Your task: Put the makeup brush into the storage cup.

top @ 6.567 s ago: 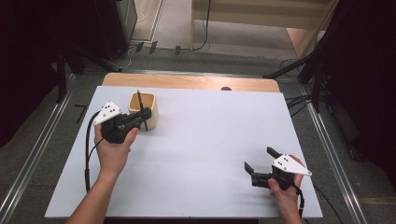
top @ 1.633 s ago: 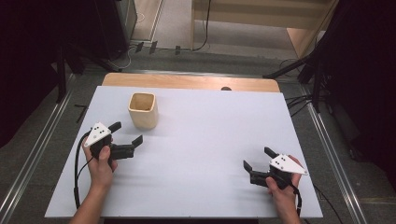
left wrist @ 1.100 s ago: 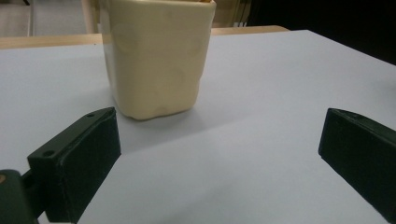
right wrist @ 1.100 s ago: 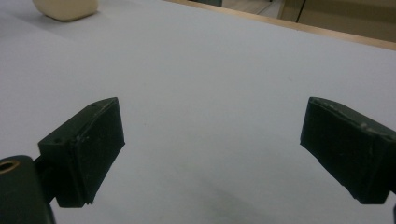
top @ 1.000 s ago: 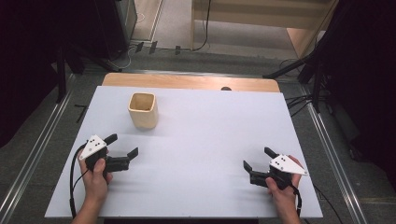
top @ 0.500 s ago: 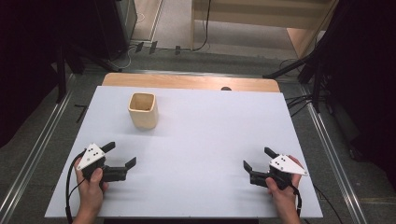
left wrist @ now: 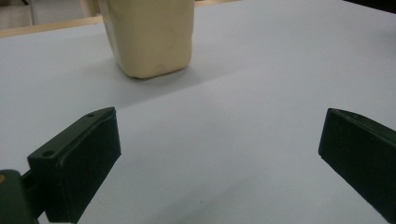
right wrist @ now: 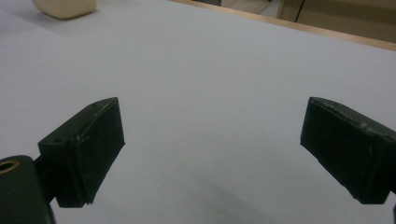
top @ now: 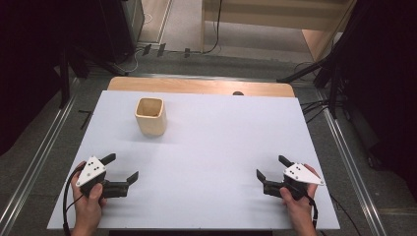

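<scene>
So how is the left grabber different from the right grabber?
The left gripper sits near the table's front left corner; the right gripper sits near the front right. The left gripper is closer to the wooden cup, which looks big in the left gripper view; the right gripper sees just its bottom edge far off. Both are black, held by a hand, jaws wide open and empty.
</scene>
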